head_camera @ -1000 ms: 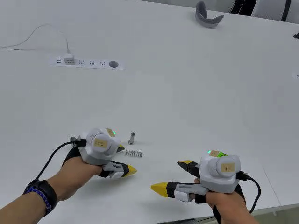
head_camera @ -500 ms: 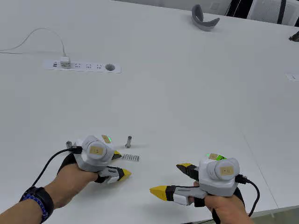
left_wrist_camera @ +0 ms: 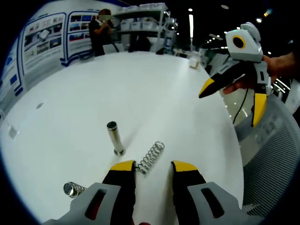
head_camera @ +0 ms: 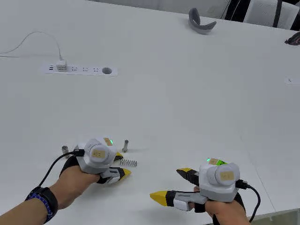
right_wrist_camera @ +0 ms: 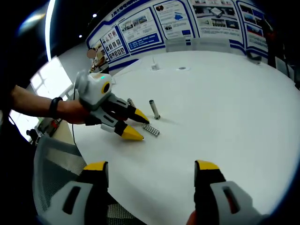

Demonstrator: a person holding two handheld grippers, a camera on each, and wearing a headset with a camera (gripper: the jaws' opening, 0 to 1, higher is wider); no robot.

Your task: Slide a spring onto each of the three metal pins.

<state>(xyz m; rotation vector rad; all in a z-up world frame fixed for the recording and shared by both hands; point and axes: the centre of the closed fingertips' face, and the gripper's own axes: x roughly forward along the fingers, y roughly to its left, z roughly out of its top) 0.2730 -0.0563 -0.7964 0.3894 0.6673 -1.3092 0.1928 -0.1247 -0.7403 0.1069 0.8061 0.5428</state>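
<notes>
The left gripper (left_wrist_camera: 153,166) holds its yellow-tipped jaws a little apart with nothing pinched. The loose spring (left_wrist_camera: 151,157) lies flat on the white table (head_camera: 187,93) in the gap just ahead of them, and its near end is right beside one tip; whether it touches cannot be told. The spring rests just beside the upright pin (left_wrist_camera: 114,137), on the person's side of it and apart from it, with no coil around the pin. In the head view the same gripper (head_camera: 121,164) sits close to that pin (head_camera: 125,145), with the spring (head_camera: 128,162) between its tips. A second pin (left_wrist_camera: 74,189) stands near the upright pin on the far side of the left gripper (right_wrist_camera: 139,127), and coils seem to wrap it. The right gripper (right_wrist_camera: 151,166) has its jaws spread wide and empty. It hangs above bare table well apart from the upright pin (right_wrist_camera: 153,109) and points toward it and the spring (right_wrist_camera: 151,130). In the head view it (head_camera: 171,184) is closer to the table's near edge than the pin. Well beyond the pin lies a white power strip (head_camera: 79,70) with a plug (head_camera: 61,64) in it. Farther off, near the table's far edge, lies a grey curved band (head_camera: 200,21). A dark wristband (head_camera: 42,197) circles the wrist behind the left gripper.
</notes>
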